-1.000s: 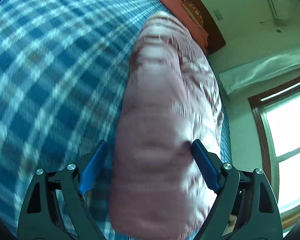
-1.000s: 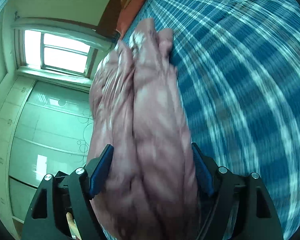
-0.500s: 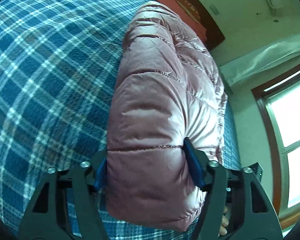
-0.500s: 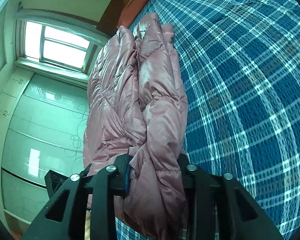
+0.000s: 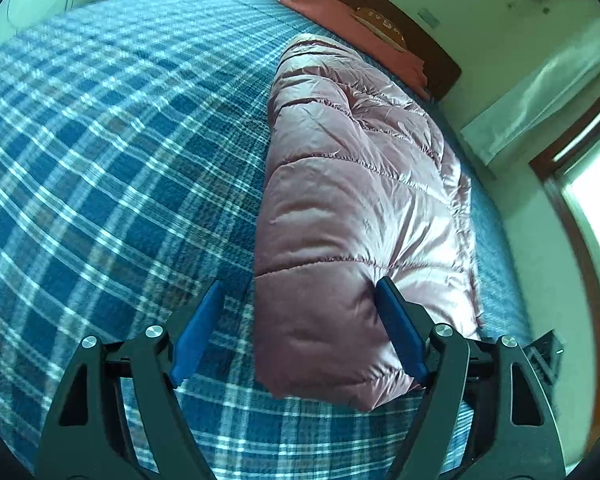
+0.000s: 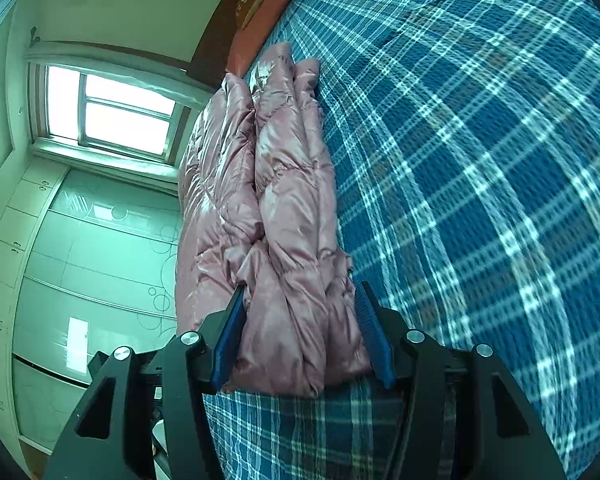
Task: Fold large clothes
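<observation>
Blue plaid bed (image 5: 120, 168): pink jacket (image 5: 352, 216) folded near edge; our left gripper (image 5: 300, 332) and right gripper (image 6: 300, 332) fingers just opened, releasing it; fold looks set.

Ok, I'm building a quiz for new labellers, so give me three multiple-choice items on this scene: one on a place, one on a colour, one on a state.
1. The jacket lies on:
A. the floor
B. the plaid bed cover
C. a chair

2. The jacket is:
A. pink
B. green
C. black

3. The jacket is:
A. hanging up
B. spread out flat with its sleeves wide
C. folded into a long bundle

Answers:
1 B, since blue plaid cloth shows around it in both views.
2 A, since its shiny quilted fabric is pink throughout.
3 C, since layers are stacked lengthwise in the right wrist view.
</observation>
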Demonstrator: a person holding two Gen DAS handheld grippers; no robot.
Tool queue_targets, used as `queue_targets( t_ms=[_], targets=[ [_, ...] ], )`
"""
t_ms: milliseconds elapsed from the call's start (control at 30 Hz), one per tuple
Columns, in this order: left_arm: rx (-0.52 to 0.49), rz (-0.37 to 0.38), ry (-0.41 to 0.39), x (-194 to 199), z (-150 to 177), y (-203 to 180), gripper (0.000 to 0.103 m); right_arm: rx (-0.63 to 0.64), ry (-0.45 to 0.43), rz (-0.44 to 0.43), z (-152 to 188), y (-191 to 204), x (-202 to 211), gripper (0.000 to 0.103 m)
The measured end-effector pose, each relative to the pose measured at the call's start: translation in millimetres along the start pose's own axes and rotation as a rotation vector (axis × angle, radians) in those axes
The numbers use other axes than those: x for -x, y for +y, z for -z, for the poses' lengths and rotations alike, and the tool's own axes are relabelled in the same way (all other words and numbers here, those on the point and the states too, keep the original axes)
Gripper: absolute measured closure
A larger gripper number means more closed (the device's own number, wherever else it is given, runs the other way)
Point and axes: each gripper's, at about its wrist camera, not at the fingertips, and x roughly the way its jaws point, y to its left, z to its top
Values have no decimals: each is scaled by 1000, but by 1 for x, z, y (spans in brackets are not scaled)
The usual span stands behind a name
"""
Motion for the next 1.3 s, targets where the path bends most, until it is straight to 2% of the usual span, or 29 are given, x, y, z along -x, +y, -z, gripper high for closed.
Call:
queue_targets(
  t_ms=[267, 367, 467, 600, 700, 767, 900, 1167, 1300],
  targets=[
    [-68, -112, -27, 19, 10, -4, 22, 30, -28, 53, 31, -4, 35, 49],
    [-90, -161, -52, 29, 15, -7, 22, 63, -47, 99, 43, -2, 51, 49],
    [-128, -219, -82, 39, 22, -11, 22, 122, -72, 166, 56, 5, 68, 48],
    [-182, -302, -119, 53, 35, -17, 21, 230, -114, 289, 72, 26, 80, 37],
    [-201, -345, -172, 70, 46, -21, 11, 321, -136, 380, 89, 42, 88, 34],
    [-210, -361, -196, 80, 51, -26, 11, 378, -151, 437, 102, 51, 94, 32],
    [-226, -358, -238, 103, 56, -38, 10, 446, -192, 497, 119, 72, 103, 29],
    [-261, -393, -310, 134, 61, -62, 6, 562, -268, 550, 140, 131, 115, 25],
    [-275, -386, -330, 149, 66, -71, 6, 626, -301, 559, 145, 155, 117, 23]
  ],
)
